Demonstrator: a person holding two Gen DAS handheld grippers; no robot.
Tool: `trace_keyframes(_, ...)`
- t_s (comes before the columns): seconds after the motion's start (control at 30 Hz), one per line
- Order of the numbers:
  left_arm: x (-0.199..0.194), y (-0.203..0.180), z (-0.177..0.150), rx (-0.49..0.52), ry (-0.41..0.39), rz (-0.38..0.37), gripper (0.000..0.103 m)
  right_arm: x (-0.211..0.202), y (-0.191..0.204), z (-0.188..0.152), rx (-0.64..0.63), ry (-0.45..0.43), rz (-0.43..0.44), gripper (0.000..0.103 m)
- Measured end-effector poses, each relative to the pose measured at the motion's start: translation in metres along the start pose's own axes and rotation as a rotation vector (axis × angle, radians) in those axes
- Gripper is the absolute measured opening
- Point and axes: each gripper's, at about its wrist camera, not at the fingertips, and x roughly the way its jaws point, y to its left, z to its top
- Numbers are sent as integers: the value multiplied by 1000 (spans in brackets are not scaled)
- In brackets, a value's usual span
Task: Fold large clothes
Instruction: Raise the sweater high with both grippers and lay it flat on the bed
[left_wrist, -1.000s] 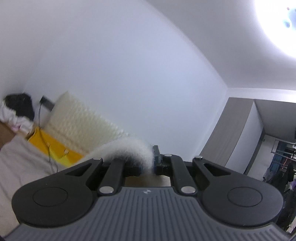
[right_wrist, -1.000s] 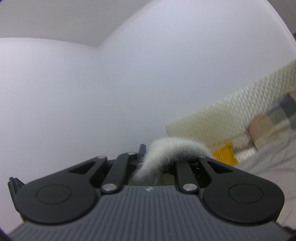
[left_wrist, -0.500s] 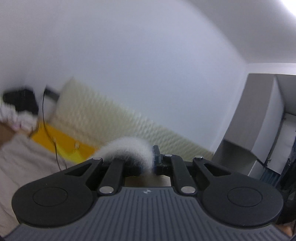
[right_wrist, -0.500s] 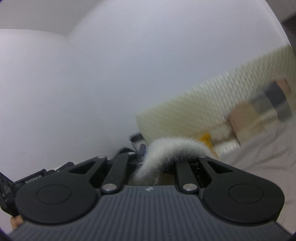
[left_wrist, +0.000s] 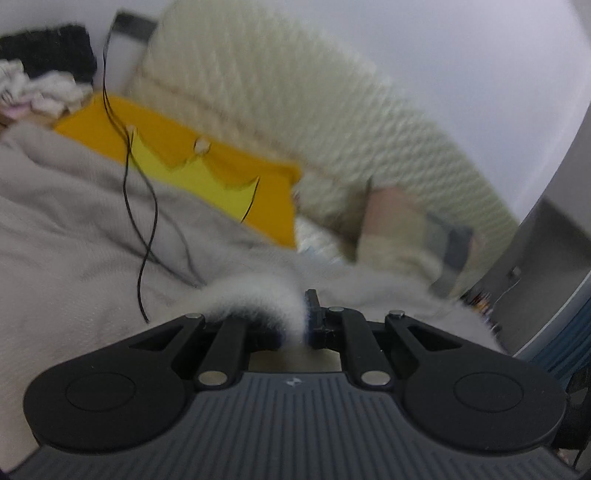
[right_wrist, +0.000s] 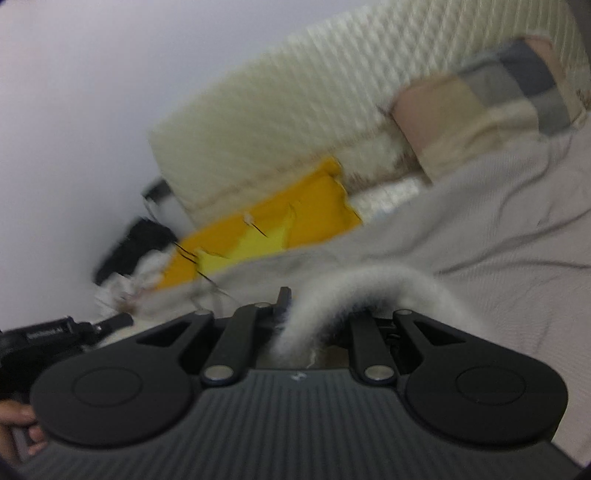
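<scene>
A fluffy white garment (left_wrist: 255, 295) bulges up in a fold between the fingers of my left gripper (left_wrist: 304, 317), which is shut on it. More of the white fleece trails off to the right (left_wrist: 461, 314). In the right wrist view the same fluffy white garment (right_wrist: 369, 284) arches over my right gripper (right_wrist: 295, 325), shut on its edge. Both grippers point down toward the grey bedspread (left_wrist: 74, 229) (right_wrist: 498, 229). The rest of the garment is hidden below the gripper bodies. At the left of the right wrist view the other gripper (right_wrist: 48, 332) and a hand (right_wrist: 14, 417) show.
A cream quilted headboard (left_wrist: 314, 110) (right_wrist: 314, 92) backs the bed. A yellow and orange pillow (left_wrist: 207, 166) (right_wrist: 273, 229) and a patchwork pillow (left_wrist: 406, 229) (right_wrist: 480, 110) lie before it. A black cable (left_wrist: 140, 229) crosses the bedspread. Crumpled clothes (left_wrist: 40, 88) sit far left; a grey wardrobe (left_wrist: 546, 258) right.
Both grippers have swung down and forward from facing the wall and ceiling to facing the bed. The fluffy white garment has stayed clamped in both.
</scene>
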Motion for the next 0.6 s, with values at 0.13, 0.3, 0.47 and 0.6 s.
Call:
trace_keyframes(0.13,100,47,-14,-21,109,18,13,69,-40,-22,5,63,-28,15)
trace_keyframes(0.3,164,77,-42,-20,214,57,13,129,-81,-50,29,197,-73,15)
trace_keyframes(0.47,190,92,-58,-16,251,77,13,147,-94,-58,45,218,-72,16)
trace_keyframes(0.6,169,85,-54,-40,268,42,44,140,-85,-56,31,224,-72,23)
